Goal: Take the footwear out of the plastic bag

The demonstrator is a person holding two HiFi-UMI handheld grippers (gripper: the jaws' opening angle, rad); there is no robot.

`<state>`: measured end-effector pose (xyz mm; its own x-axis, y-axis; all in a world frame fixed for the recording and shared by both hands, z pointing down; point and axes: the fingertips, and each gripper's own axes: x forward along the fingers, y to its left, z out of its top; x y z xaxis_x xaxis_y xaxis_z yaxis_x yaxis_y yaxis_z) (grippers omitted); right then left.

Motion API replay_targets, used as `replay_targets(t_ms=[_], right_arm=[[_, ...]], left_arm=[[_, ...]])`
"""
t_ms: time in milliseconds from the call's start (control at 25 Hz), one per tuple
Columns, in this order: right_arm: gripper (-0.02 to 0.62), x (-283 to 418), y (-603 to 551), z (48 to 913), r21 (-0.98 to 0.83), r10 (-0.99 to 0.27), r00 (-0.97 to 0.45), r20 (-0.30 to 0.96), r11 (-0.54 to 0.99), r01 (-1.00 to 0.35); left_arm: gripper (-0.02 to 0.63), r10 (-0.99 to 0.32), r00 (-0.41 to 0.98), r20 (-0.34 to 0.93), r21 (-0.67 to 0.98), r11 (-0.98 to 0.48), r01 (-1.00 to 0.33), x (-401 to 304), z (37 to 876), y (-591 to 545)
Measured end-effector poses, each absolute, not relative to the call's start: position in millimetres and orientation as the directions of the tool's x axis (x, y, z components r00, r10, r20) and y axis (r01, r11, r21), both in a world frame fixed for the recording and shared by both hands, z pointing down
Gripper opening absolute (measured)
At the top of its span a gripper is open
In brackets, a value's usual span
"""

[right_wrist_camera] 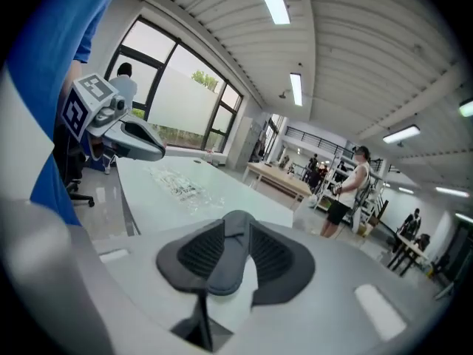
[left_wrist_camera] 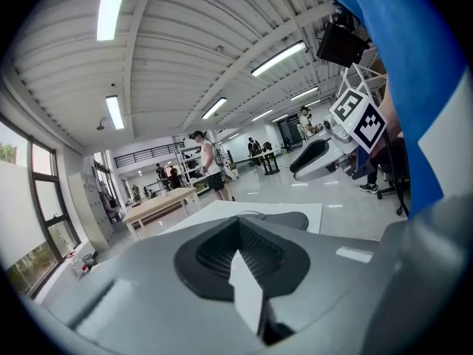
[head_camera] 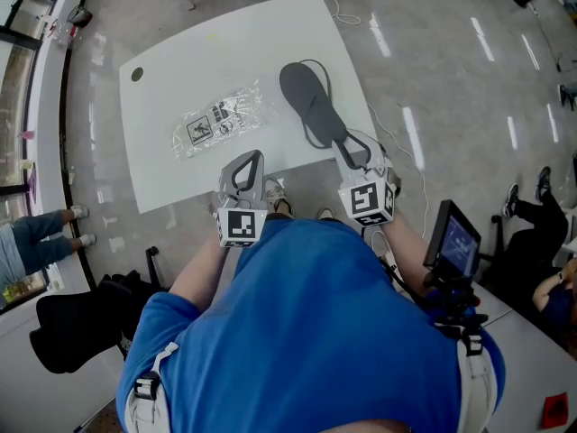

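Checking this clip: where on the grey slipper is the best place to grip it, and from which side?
Grip the narrow heel end, coming from the near edge of the table. The grey slipper lies flat and lengthwise with its heel toward the person, and the sole looks thin enough for the jaws to close across it. The right gripper clamps it there.

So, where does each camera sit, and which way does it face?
Head view: on the person's head, facing steeply down at the table, plastic bag and slipper; shirt, left gripper and right gripper show.
Left gripper view: on the left gripper, facing along its shut jaws over the table; shirt shows.
Right gripper view: on the right gripper, facing along jaws closed on the slipper; shirt shows.
Shared: both gripper views show the slipper and table.
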<state>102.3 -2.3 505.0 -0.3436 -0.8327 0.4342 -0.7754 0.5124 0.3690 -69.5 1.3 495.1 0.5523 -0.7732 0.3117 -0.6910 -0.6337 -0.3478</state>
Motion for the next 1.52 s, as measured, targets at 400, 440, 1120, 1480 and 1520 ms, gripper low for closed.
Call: replay_targets(t_ms=[400, 440, 1120, 1480, 1520], right_arm=[[0.004, 111.4, 72.2, 436.1, 0.322, -0.835, -0.492, 0.248, 0.550, -0.771], [0.003, 111.5, 77.1, 434.4, 0.311, -0.830, -0.502, 0.241, 0.557, -0.770], [0.003, 85.4, 119.1, 425.3, 0.141, -0.842, -0.476, 0.252, 0.519, -0.843], [0.003, 63.2, 121.8, 417.3, 0.158, -0.848, -0.459, 0.264, 0.508, -0.847], [0.003, 60.7, 122.0, 417.4, 0.158, -0.849, -0.458, 0.263, 0.506, -0.848]], left_arm=[[0.006, -0.855, 0.464, 0.232, -0.369, -0.519, -0.771, -26.3, 452.8, 73.5], [0.006, -0.866, 0.445, 0.230, -0.360, -0.500, -0.787, -27.8, 451.2, 77.2], [0.008, -0.885, 0.424, 0.195, -0.203, -0.459, -0.865, -65.5, 441.7, 114.6], [0.006, -0.880, 0.449, 0.154, -0.183, -0.472, -0.862, -86.4, 427.4, 108.5], [0.007, -0.879, 0.451, 0.153, -0.179, -0.473, -0.863, -88.3, 427.1, 109.3]])
